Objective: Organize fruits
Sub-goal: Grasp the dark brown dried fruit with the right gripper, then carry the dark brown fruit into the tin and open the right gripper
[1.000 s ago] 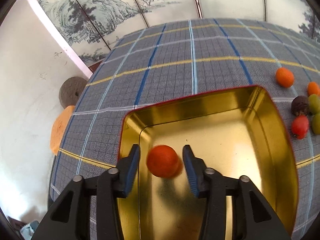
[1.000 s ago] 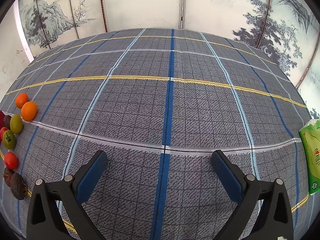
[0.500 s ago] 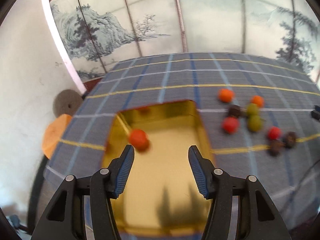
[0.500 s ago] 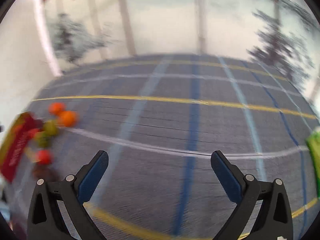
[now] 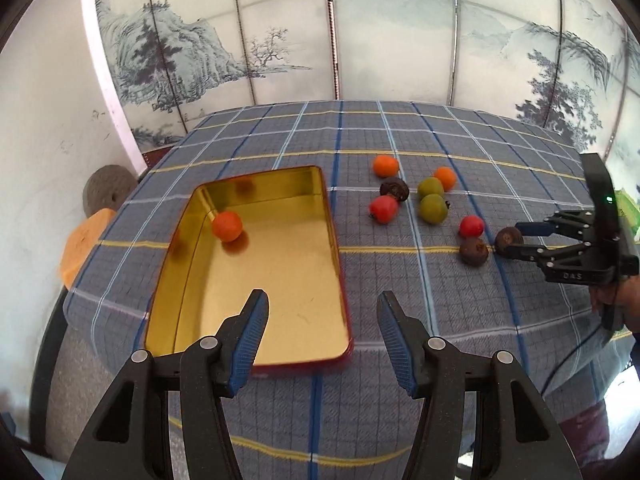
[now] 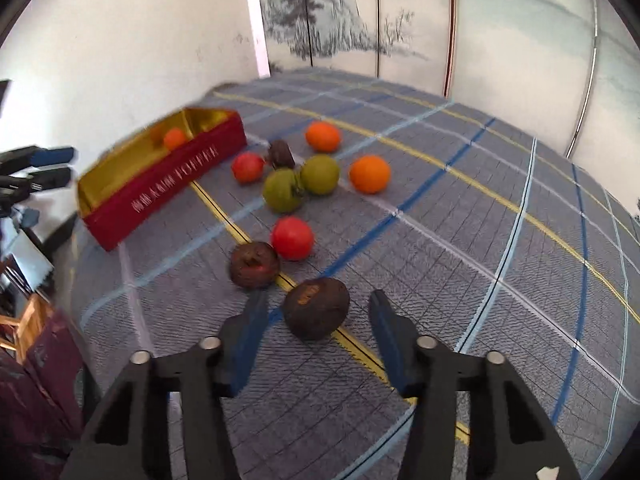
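A gold tin (image 5: 256, 292) with red sides (image 6: 172, 188) lies on the checked cloth, holding one orange fruit (image 5: 227, 226) at its far left. Several fruits lie to its right: orange (image 5: 385, 165), green (image 5: 433, 208), red (image 5: 471, 226) and dark brown (image 5: 473, 251). My left gripper (image 5: 322, 316) is open and empty above the tin's near right corner. My right gripper (image 6: 314, 320) is open around a dark brown fruit (image 6: 317, 314) without touching it; it also shows in the left wrist view (image 5: 509, 240). A second brown fruit (image 6: 254, 265) and a red one (image 6: 292, 238) lie just beyond.
A painted folding screen stands behind the table. An orange cushion (image 5: 78, 244) and a grey round pad (image 5: 106, 194) lie past the table's left edge. A green packet (image 5: 628, 206) lies at the far right. The table's near edge is close below both grippers.
My left gripper let go of the orange fruit, opened wider and pulled back and up from the tin. My right gripper swung left and came down around the dark brown fruit.
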The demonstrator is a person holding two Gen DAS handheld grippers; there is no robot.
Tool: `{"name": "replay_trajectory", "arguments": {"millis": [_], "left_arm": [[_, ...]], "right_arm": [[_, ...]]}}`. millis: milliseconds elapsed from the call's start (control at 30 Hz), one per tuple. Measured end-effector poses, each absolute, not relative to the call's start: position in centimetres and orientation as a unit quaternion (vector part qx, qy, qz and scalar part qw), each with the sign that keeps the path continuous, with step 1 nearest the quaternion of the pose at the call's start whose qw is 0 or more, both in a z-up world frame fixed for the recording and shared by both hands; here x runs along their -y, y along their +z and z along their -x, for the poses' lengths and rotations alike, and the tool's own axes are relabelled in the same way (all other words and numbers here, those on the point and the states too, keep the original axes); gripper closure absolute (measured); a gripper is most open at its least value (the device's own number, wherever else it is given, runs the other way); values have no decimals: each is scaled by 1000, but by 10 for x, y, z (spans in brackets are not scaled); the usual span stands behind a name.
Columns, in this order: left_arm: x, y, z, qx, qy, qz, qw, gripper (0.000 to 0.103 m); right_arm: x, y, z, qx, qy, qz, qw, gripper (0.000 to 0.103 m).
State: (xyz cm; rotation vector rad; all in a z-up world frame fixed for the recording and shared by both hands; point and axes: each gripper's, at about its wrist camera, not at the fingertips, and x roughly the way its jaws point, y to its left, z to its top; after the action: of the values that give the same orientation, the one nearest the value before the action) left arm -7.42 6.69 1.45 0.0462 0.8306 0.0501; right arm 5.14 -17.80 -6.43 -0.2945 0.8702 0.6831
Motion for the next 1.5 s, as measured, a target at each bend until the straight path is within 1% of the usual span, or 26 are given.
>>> {"name": "replay_trajectory", "arguments": {"millis": [67,100,133,233,367,500,567,733,967,1067,1133,1267,1467,1500], "left_arm": [[-70,15,81,-397,32,-15,917,46],[-73,15,86,-393,36,-9,919,45],[-75,15,90,-391,38,-2,920,45],[-83,13,94,-391,49,12,919,45],[-95,15,96,-385,75,30,919,45],[-105,18,98,-380,92,44,919,42],[-110,19,101,-377,97,49,920,40],[-122,21,112,-374,110,55,919,37],[-137,19,120,-380,120,81,914,32],[-140,16,124,-379,129,94,912,28],[-141,15,125,-378,132,97,911,22],[-133,14,127,-379,139,85,911,21],[-116,19,133,-373,139,61,915,21],[-114,20,133,-370,141,54,916,21]], "right_arm": [[179,-68,-54,-421,330,123,836,60],[179,-68,-54,-422,334,118,835,70],[180,-67,-52,-422,335,116,834,71],[178,-64,-45,-425,319,123,838,71],[164,-23,-33,-389,346,113,846,71],[109,21,-35,-356,414,109,831,71],[72,29,-44,-354,445,110,815,71],[-12,10,-71,-388,472,127,782,71],[-78,-24,-88,-435,462,153,758,71],[-97,-37,-92,-449,453,156,754,70],[-105,-42,-95,-455,448,156,754,70],[-116,-45,-102,-462,435,152,757,70],[-120,-39,-108,-457,430,117,770,67],[-117,-35,-107,-449,433,107,774,62]]}}
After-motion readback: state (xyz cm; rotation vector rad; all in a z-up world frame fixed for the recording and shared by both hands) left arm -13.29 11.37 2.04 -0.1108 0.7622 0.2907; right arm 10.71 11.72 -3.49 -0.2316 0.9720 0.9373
